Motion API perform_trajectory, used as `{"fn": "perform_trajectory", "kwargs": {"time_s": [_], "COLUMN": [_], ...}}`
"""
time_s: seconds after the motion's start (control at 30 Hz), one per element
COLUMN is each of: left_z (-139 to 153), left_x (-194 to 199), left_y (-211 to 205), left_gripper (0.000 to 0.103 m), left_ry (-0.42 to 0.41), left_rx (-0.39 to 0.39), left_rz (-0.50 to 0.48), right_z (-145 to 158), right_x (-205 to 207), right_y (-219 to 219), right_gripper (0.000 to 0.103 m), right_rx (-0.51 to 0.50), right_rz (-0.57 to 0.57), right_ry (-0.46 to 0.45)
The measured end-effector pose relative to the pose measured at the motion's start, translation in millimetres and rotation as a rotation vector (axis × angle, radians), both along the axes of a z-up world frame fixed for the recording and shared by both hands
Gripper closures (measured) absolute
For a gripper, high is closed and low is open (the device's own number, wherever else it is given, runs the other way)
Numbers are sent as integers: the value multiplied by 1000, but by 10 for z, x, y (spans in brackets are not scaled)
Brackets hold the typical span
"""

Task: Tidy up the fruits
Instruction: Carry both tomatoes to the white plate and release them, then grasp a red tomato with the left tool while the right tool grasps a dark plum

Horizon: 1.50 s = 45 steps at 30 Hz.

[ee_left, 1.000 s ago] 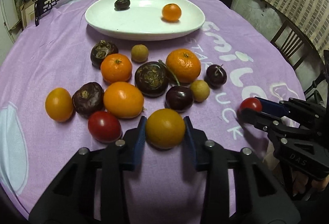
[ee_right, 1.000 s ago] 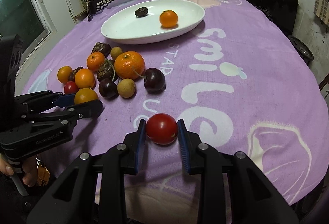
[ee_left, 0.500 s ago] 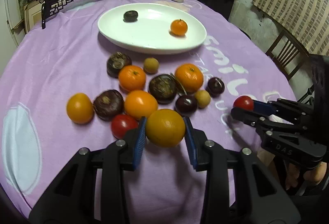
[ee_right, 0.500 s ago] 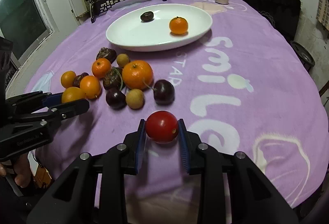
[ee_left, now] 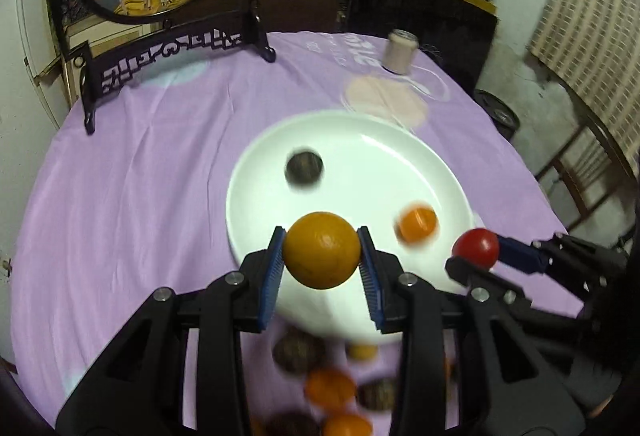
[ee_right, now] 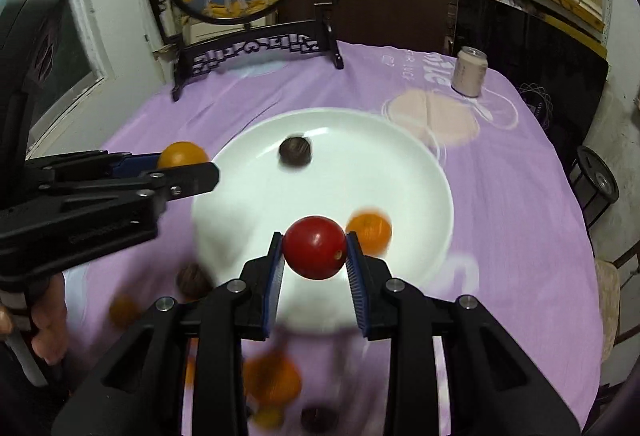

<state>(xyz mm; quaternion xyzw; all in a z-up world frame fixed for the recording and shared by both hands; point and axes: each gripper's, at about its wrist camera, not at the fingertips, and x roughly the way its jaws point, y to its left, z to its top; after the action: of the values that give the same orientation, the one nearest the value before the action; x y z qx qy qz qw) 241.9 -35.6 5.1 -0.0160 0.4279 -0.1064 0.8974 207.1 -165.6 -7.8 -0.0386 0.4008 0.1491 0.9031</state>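
Note:
My left gripper (ee_left: 322,252) is shut on a yellow-orange fruit (ee_left: 321,250) and holds it above the near rim of the white plate (ee_left: 360,140). My right gripper (ee_right: 315,254) is shut on a red tomato (ee_right: 315,253) over the plate's (ee_right: 400,156) near edge. The plate holds a dark fruit (ee_left: 303,167) and a small orange (ee_left: 416,225). The left gripper with its fruit (ee_right: 182,155) shows at the left in the right wrist view; the right gripper with the tomato (ee_left: 476,248) shows at the right in the left wrist view.
Several blurred loose fruits (ee_left: 330,388) lie on the purple tablecloth (ee_left: 140,196) below the grippers. A beige can (ee_right: 469,71) stands at the back right. A framed deer picture on a black stand (ee_left: 168,48) stands at the back left. A chair (ee_left: 592,172) is at the right.
Both grippers have lifted and moved forward with their fruits, from above the loose pile to over the plate's near edge. The plate now fills the middle of both views.

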Motion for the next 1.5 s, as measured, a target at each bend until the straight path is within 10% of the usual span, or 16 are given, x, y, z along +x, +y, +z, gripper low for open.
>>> {"fn": "perform_trajectory", "kwargs": {"time_s": [0.4, 0.5, 0.93, 1.5], "left_z": [-453, -382, -91, -559], "left_x": [824, 764, -1125, -2071], "left_y": [-25, 4, 307, 560], "left_gripper": [66, 43, 21, 12], "left_ry": [127, 106, -77, -25], "left_rx": [-35, -81, -96, -38], "left_rz": [43, 42, -9, 18], "right_z": [-393, -381, -77, -647], "right_x": [971, 925, -952, -1327], "right_y": [-87, -77, -382, -355], "right_gripper": [72, 53, 47, 47], "right_rx": [6, -6, 89, -27], "right_rz": [-62, -63, -22, -75], "right_ry": [104, 68, -29, 86]}}
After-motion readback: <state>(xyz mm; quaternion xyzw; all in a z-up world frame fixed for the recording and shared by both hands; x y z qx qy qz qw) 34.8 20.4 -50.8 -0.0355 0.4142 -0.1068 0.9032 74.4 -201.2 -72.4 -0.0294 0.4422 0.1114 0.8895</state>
